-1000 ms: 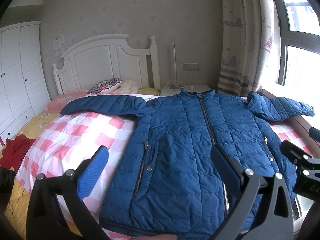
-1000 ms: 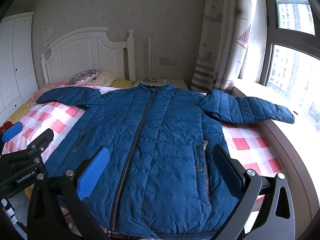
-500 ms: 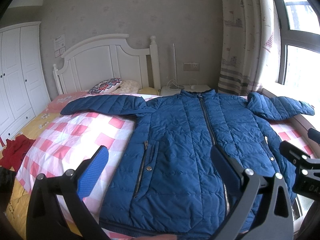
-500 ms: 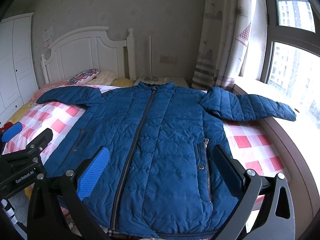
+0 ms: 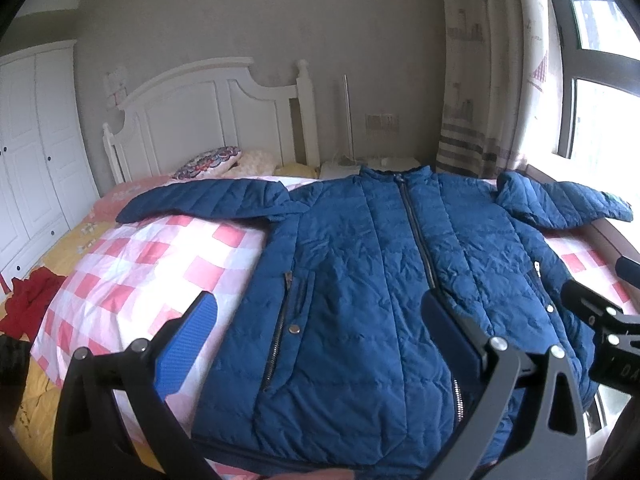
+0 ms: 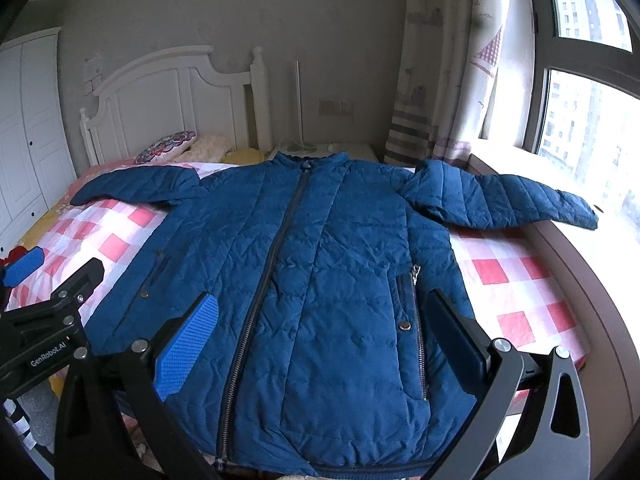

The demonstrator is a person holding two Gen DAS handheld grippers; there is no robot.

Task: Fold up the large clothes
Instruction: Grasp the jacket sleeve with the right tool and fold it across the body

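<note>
A blue quilted jacket (image 5: 372,280) (image 6: 320,272) lies flat and zipped on the bed, front up, collar toward the headboard. One sleeve (image 5: 208,200) stretches out to the left, the other sleeve (image 6: 500,200) reaches right onto the window ledge. My left gripper (image 5: 316,328) hovers open above the jacket's lower left part, holding nothing. My right gripper (image 6: 320,320) hovers open over the lower hem area, also holding nothing. Each gripper shows at the edge of the other's view: the right one (image 5: 596,320) and the left one (image 6: 52,300).
The bed has a pink-and-white checked cover (image 5: 132,264) and a white headboard (image 5: 208,120). Pillows (image 5: 212,162) lie at its head. A red cloth (image 5: 28,304) sits at the left. White wardrobe (image 5: 32,152) stands left; curtain (image 6: 440,80) and window ledge (image 6: 592,264) are right.
Both views have shifted only slightly; the jacket lies as before and both grippers stay open above it.
</note>
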